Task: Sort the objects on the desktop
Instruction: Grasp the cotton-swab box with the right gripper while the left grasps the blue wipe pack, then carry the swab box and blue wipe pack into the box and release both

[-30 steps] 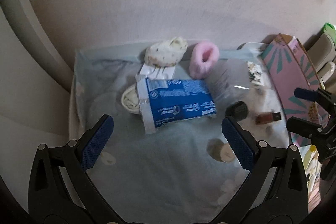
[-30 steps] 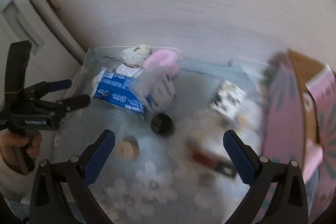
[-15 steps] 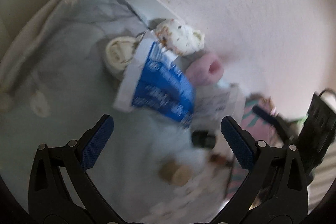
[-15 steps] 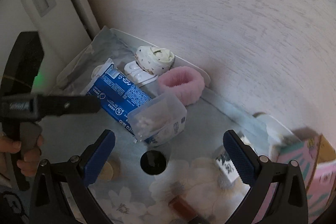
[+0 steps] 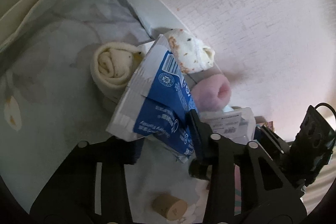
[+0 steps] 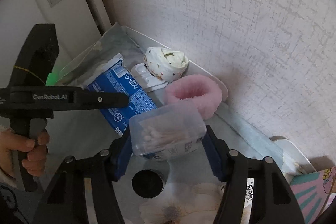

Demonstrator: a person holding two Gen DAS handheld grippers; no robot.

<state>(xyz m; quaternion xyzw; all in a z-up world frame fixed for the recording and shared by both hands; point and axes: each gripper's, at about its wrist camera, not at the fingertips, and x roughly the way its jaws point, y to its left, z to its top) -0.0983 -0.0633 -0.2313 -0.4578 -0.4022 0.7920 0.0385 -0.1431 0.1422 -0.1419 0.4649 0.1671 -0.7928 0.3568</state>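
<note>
My left gripper (image 5: pixel 166 140) is shut on the blue and white packet (image 5: pixel 161 106), which is tilted up at its near end; the gripper also shows from the side in the right wrist view (image 6: pixel 113 100) over the packet (image 6: pixel 126 98). My right gripper (image 6: pixel 168 152) is shut on the clear box of cotton swabs (image 6: pixel 166 131). That box shows in the left wrist view (image 5: pixel 231 125) too. A pink fuzzy band (image 6: pixel 193 96), a speckled rolled sock (image 6: pixel 166 62) and a cream rolled sock (image 5: pixel 111 68) lie at the back by the wall.
A black round cap (image 6: pixel 148 184) and a cork-coloured cylinder (image 5: pixel 170 206) lie on the floral cloth (image 5: pixel 52 98). A white plastic piece (image 6: pixel 147 77) sits under the speckled sock. A pink patterned box (image 6: pixel 310 192) stands at the right. The wall is close behind.
Both grippers moved forward and closed: the left onto the blue packet, lifting its near end, the right onto the cotton swab box.
</note>
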